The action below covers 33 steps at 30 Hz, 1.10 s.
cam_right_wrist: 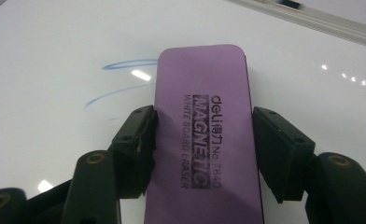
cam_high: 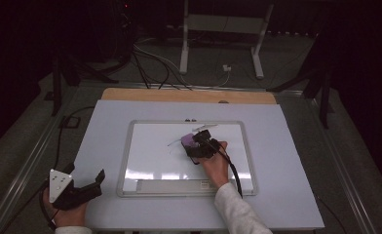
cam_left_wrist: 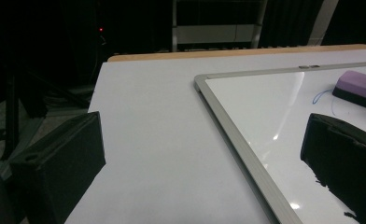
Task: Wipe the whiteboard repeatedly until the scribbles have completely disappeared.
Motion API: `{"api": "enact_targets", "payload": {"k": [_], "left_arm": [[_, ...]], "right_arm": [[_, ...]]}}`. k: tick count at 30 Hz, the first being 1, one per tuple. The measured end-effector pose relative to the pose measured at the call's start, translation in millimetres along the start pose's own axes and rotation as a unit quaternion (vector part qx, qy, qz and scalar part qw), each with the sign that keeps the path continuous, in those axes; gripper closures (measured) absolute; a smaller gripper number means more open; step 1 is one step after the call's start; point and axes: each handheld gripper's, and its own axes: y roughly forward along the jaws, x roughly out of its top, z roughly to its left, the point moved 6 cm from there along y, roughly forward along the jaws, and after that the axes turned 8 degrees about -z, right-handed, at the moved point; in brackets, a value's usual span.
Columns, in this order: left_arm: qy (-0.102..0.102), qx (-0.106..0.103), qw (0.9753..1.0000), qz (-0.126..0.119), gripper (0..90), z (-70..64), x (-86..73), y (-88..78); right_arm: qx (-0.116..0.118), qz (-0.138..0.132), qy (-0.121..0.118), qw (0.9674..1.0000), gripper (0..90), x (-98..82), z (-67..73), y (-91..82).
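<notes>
From the high view we see our right gripper (cam_high: 199,141) clamped on the purple eraser (cam_high: 187,140) on the whiteboard (cam_high: 150,156), mid-wipe by our judgement. In the left gripper view, our left gripper (cam_left_wrist: 200,172) idles with jaws apart over the worktop (cam_left_wrist: 162,116). In the right gripper view the eraser (cam_right_wrist: 204,121) reads "deli MAGNETIC WHITE BOARD ERASER No 7840"; next we must sweep it over the blue strokes (cam_right_wrist: 120,79).

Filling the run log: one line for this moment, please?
right gripper: shut on purple eraser | eraser: flat on whiteboard beside blue marks | left gripper: open, off the board
</notes>
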Motion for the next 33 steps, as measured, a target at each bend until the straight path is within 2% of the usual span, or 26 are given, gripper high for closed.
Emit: {"api": "enact_targets", "payload": {"k": [1,3,6,8,11,13,14,16,20,22,24,27,28,30,31,33], "left_arm": [[0.000,0.000,1.0000,0.000,0.6,-0.4,-0.1,0.6],[0.001,-0.001,1.0000,0.001,0.6,-1.2,-0.1,1.2],[0.003,-0.001,1.0000,0.001,0.6,-2.0,0.4,1.3],[0.002,-0.001,1.0000,0.001,0.6,-1.8,0.3,1.2],[0.002,-0.001,1.0000,0.000,0.6,-1.2,0.3,0.6],[0.001,0.000,1.0000,0.000,0.6,-0.8,0.4,0.0],[0.000,0.000,1.0000,-0.001,0.5,-0.8,0.5,0.0],[-0.001,0.000,1.0000,-0.002,0.6,-0.5,0.5,-0.2],[-0.002,0.000,1.0000,-0.002,0.6,-0.4,0.7,-0.2],[-0.001,0.000,1.0000,-0.002,0.5,-0.9,0.9,0.1],[-0.001,-0.001,1.0000,-0.002,0.5,-1.5,0.8,0.8],[0.001,-0.001,1.0000,0.000,0.5,-2.2,0.8,1.0],[0.001,-0.001,1.0000,-0.001,0.5,-2.3,0.9,0.9],[-0.001,-0.001,1.0000,-0.002,0.5,-2.0,1.1,0.7],[-0.001,-0.001,1.0000,-0.002,0.5,-1.6,1.0,0.4],[-0.003,0.000,1.0000,-0.002,0.6,-1.1,0.7,0.0]], "right_arm": [[-0.001,0.000,-0.001,1.0000,42.0,0.1,0.5,0.0],[-0.008,-0.001,-0.018,0.9998,42.0,-0.1,6.4,-0.6],[0.033,0.002,-0.027,0.9991,42.0,-2.8,24.1,0.2],[0.065,0.007,-0.035,0.9972,42.0,-5.3,38.1,0.0],[0.086,0.012,-0.064,0.9942,42.0,-7.0,53.4,-0.7],[0.089,0.015,-0.063,0.9939,42.0,-6.2,52.7,-0.2],[0.084,0.013,-0.059,0.9946,42.0,-5.4,48.9,0.5],[0.060,0.010,-0.049,0.9969,42.0,-2.6,37.3,1.7],[-0.003,0.005,-0.036,0.9993,42.0,2.6,11.4,1.9],[-0.004,0.006,-0.025,0.9997,42.0,3.6,7.3,2.8],[-0.009,0.003,-0.036,0.9993,42.0,3.7,10.9,2.7],[0.024,0.008,-0.043,0.9988,42.0,2.5,25.8,4.2],[0.033,0.009,-0.049,0.9982,42.0,2.4,31.8,4.9],[0.067,0.012,-0.059,0.9959,41.9,1.8,45.0,7.1],[0.075,0.011,-0.068,0.9948,41.9,1.9,50.0,8.0],[0.076,0.013,-0.076,0.9941,41.9,3.6,52.3,9.6]]}}
